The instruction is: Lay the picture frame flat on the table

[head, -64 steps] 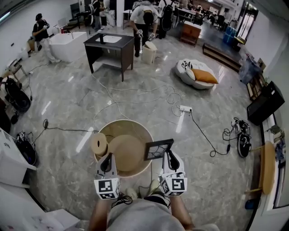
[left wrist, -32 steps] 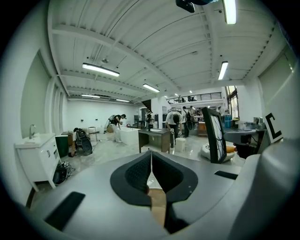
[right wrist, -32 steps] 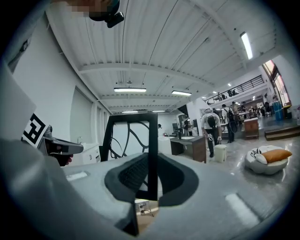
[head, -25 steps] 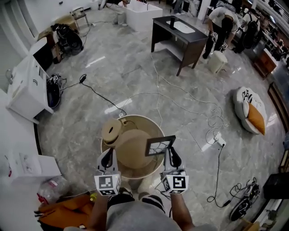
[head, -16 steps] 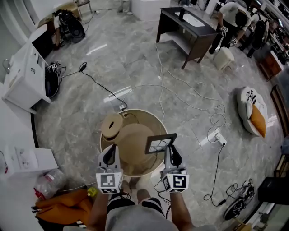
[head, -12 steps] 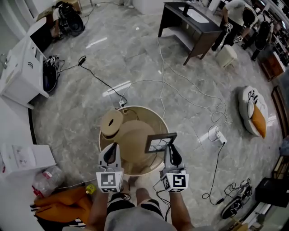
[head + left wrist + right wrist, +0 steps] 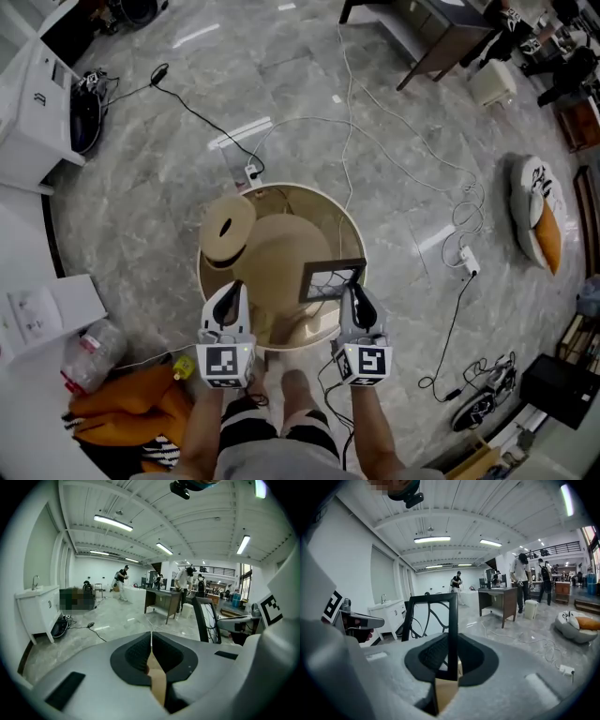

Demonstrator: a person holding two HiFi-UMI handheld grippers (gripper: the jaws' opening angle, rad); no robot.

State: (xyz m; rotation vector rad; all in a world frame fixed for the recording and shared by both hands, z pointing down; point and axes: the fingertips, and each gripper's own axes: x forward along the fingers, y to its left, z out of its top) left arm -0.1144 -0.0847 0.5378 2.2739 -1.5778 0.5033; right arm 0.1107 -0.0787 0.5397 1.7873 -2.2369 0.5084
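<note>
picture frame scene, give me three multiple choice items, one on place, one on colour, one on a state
1. Where is the picture frame?
A. Upright in the right claw, over the round table
B. Flat on the table top
C. On the floor among the cables

2. What colour is the frame's border?
A. White
B. Black
C. Gold

3. What state is the left claw in?
A. Wide open
B. Shut on the frame
C. Shut with nothing in it

Answers:
1 A: the right gripper view shows the frame's edge standing between that claw's jaws, and the head view shows it over the table.
2 B: the border reads black in both the head view and the right gripper view.
3 C: the left gripper view shows its jaws meeting with nothing between them.
</note>
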